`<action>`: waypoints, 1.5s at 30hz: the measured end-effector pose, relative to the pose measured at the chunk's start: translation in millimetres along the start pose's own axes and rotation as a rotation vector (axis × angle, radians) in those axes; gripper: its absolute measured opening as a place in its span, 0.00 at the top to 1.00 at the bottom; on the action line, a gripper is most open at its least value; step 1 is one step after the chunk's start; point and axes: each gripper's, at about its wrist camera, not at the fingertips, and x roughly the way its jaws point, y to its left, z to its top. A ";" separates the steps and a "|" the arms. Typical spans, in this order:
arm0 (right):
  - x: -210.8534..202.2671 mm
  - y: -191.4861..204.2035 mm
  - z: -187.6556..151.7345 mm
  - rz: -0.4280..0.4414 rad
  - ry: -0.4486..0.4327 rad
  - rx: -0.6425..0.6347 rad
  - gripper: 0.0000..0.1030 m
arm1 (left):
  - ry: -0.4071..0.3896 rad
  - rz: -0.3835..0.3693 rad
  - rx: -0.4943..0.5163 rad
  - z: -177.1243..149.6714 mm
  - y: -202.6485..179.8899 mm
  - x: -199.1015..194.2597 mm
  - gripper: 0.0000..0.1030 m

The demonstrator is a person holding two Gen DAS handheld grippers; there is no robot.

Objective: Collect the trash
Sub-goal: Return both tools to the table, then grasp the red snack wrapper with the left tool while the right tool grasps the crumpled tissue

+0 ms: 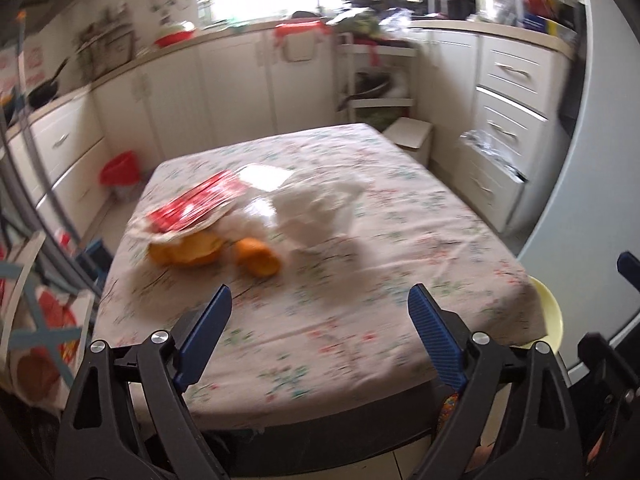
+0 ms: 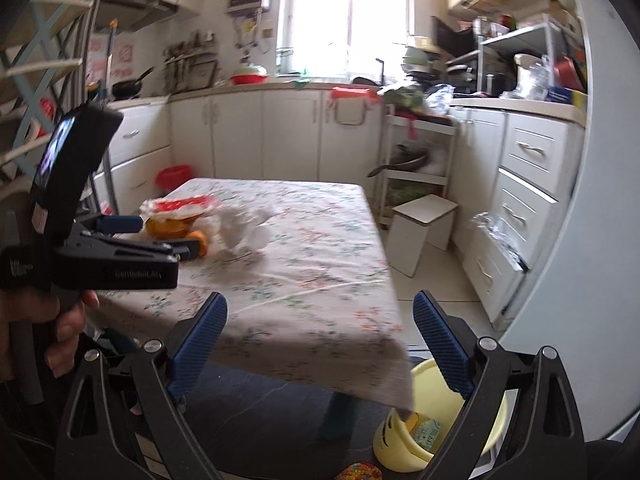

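- Left gripper (image 1: 320,300) tilts down over the tabletop's (image 1: 340,320) near edge, jaws wide, empty, short of the orange peels (image 1: 188,254).
- Right gripper (image 2: 320,308) tilts down, jaws wide, empty.

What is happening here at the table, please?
A person is clearing trash from a table covered with a floral cloth, holding a claw in each hand. The left claw is open and empty, aimed toward the pile: orange peels, a red wrapper and crumpled white tissues. The right claw is also open and empty, above the table's near corner. A yellow bin with some trash inside stands on the floor below.
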 end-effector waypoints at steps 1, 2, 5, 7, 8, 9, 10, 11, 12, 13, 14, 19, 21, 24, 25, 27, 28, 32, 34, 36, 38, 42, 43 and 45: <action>4.0 5.6 -0.5 0.009 0.004 -0.011 0.12 | 0.001 0.006 -0.012 -0.9 5.7 -0.3 0.17; 6.6 10.3 -0.1 0.013 0.008 -0.018 0.12 | -0.001 0.016 -0.029 -1.6 13.7 -1.3 0.17; 16.7 23.2 1.0 0.035 0.024 -0.031 0.12 | -0.003 0.029 -0.061 -5.0 26.9 -2.6 0.15; 19.7 29.4 2.2 0.051 0.029 -0.026 0.12 | 0.000 0.034 -0.079 -6.7 35.5 -3.1 0.15; 21.9 33.1 3.3 0.060 0.032 -0.024 0.12 | 0.003 0.037 -0.082 -7.8 38.2 -2.9 0.14; 23.8 36.5 4.7 0.065 0.034 -0.026 0.12 | 0.004 0.039 -0.083 -8.6 39.7 -3.5 0.14; 25.3 40.2 5.3 0.069 0.035 -0.029 0.12 | 0.005 0.043 -0.085 -9.1 40.6 -3.4 0.14; 27.3 44.2 5.7 0.076 0.038 -0.033 0.12 | 0.006 0.047 -0.088 -9.8 43.5 -3.8 0.14; 28.8 48.0 6.0 0.082 0.040 -0.038 0.12 | 0.006 0.049 -0.092 -9.5 44.5 -4.0 0.13; 30.0 51.8 6.4 0.086 0.041 -0.045 0.12 | 0.006 0.051 -0.098 -9.6 46.7 -4.4 0.13; 30.8 54.4 6.7 0.088 0.042 -0.051 0.12 | 0.006 0.051 -0.106 -9.9 49.7 -4.8 0.13; 35.8 63.7 6.9 0.095 0.047 -0.074 0.12 | 0.011 0.049 -0.153 -9.3 63.2 -4.4 0.12; 38.3 65.8 7.4 0.095 0.051 -0.075 0.12 | 0.014 0.048 -0.167 -8.7 67.5 -3.9 0.12; 41.8 66.8 8.5 0.096 0.054 -0.075 0.12 | 0.018 0.049 -0.182 -7.6 71.4 -2.1 0.12; 42.6 67.2 9.4 0.097 0.053 -0.075 0.12 | 0.020 0.048 -0.185 -7.4 72.8 -1.7 0.12; 44.2 67.8 10.8 0.098 0.051 -0.076 0.12 | 0.023 0.047 -0.197 -6.6 76.6 -0.7 0.12; 45.4 68.1 11.3 0.099 0.051 -0.076 0.12 | 0.024 0.045 -0.203 -6.4 79.5 -0.1 0.12; 50.5 68.3 13.4 0.105 0.050 -0.070 0.12 | 0.034 0.053 -0.244 -5.1 91.4 3.9 0.12; 54.0 69.6 15.4 0.110 0.049 -0.071 0.12 | 0.040 0.052 -0.265 -4.5 97.4 6.3 0.12; 58.7 70.8 17.6 0.115 0.050 -0.071 0.12 | 0.044 0.051 -0.279 -3.2 102.1 8.4 0.12; 63.6 72.6 20.4 0.118 0.050 -0.074 0.12 | 0.045 0.054 -0.286 -0.7 106.1 11.0 0.12; 76.8 76.0 29.5 0.128 0.043 -0.065 0.12 | 0.038 0.058 -0.267 15.4 117.3 18.2 0.12; 82.4 77.0 32.4 0.133 0.046 -0.058 0.12 | 0.034 0.062 -0.254 22.1 120.9 20.2 0.12; 92.8 80.0 37.0 0.138 0.052 -0.055 0.12 | 0.032 0.075 -0.221 35.0 128.0 25.6 0.11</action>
